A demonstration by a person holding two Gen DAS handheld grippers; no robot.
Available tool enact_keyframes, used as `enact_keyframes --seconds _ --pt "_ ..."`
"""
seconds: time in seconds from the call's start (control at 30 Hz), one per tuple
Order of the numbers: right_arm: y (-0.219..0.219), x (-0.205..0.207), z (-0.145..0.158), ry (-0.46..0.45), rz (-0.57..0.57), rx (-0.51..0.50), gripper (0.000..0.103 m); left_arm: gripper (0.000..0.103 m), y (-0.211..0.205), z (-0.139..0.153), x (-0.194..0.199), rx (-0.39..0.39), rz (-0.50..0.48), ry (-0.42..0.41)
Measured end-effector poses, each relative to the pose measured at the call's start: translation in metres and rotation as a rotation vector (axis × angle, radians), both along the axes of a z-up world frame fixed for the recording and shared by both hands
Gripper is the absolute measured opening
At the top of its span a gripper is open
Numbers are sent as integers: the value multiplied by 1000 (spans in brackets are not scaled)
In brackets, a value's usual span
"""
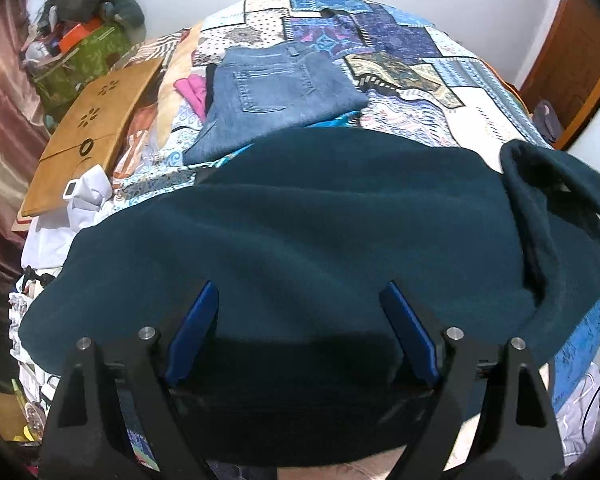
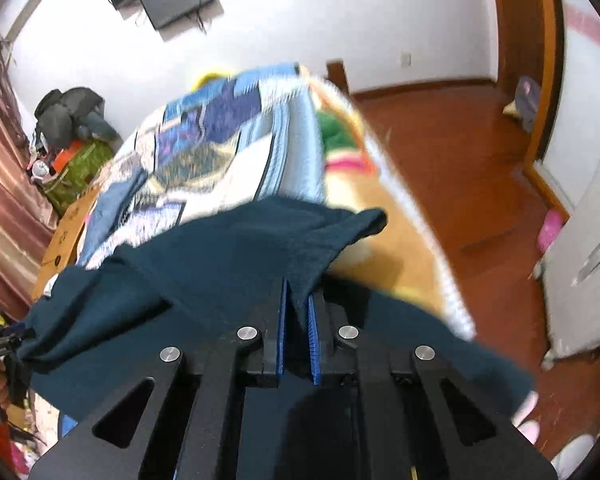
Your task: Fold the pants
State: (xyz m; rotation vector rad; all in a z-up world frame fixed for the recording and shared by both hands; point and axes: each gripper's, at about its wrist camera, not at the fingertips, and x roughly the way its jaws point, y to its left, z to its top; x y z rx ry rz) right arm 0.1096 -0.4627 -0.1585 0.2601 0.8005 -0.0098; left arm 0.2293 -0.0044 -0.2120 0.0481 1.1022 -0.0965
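Observation:
Dark teal pants (image 1: 300,220) lie spread across the near end of a bed with a patchwork cover (image 1: 400,64). My left gripper (image 1: 300,296) is open just above the pants' near edge, blue pads apart, holding nothing. My right gripper (image 2: 298,300) is shut on a fold of the teal pants (image 2: 204,264) and lifts that part at the bed's right side; the raised flap also shows at the right of the left wrist view (image 1: 556,176). The right wrist view is blurred.
Folded blue jeans (image 1: 272,96) lie on the bed beyond the teal pants, with pink cloth (image 1: 192,88) beside them. A wooden board (image 1: 84,136) and piled clutter (image 1: 84,20) sit at the left. Wooden floor (image 2: 460,160) and a door (image 2: 520,40) are right of the bed.

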Motion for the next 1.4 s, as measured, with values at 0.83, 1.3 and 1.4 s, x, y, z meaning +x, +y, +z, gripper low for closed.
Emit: enact_keyframes --seconds 0.83,1.3,1.4 --pt "-67 -61 -38 196 -210 -244 44 85 -7 24 -27 -20 19 -67" --pt "104 43 33 -28 226 -127 49 89 159 81 24 37 223 -171" --pt "154 74 28 -14 341 -100 49 89 195 71 49 40 256 -123"
